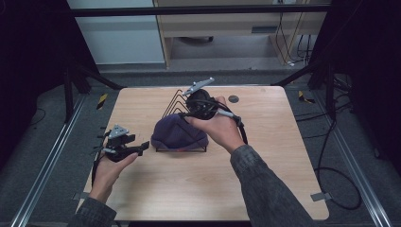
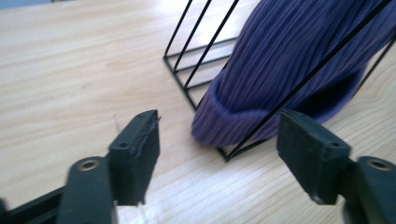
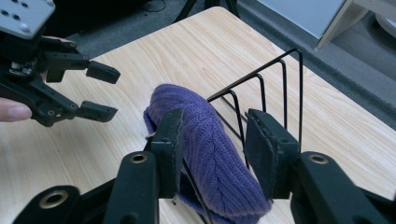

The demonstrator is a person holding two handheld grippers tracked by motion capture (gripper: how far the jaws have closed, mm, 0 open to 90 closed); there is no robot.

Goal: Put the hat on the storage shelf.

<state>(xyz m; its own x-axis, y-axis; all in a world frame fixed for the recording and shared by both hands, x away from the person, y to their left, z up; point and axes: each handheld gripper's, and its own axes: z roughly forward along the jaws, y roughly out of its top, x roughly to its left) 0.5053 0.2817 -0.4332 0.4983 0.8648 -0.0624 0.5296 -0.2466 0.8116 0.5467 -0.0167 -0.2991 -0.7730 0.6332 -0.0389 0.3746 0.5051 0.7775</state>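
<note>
Right claw (image 3: pixel 212 154) I hold over the purple hat (image 3: pixel 210 154), jaws apart astride it. My left claw (image 1: pixel 124 144) sits spread wide just left of the hat, which lies in the wire rack (image 1: pixel 172 105) mid-desk (image 1: pixel 265 165).

ribbed knit hat (image 3: pixel 205 140), wire rack (image 3: pixel 261 88), seemingly wood-grain table (image 1: pixel 265 165)

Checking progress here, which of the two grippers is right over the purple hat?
The right gripper: its open jaws straddle the purple knit hat in the black wire rack. The left gripper is off to the side, open and apart from the hat.
</note>
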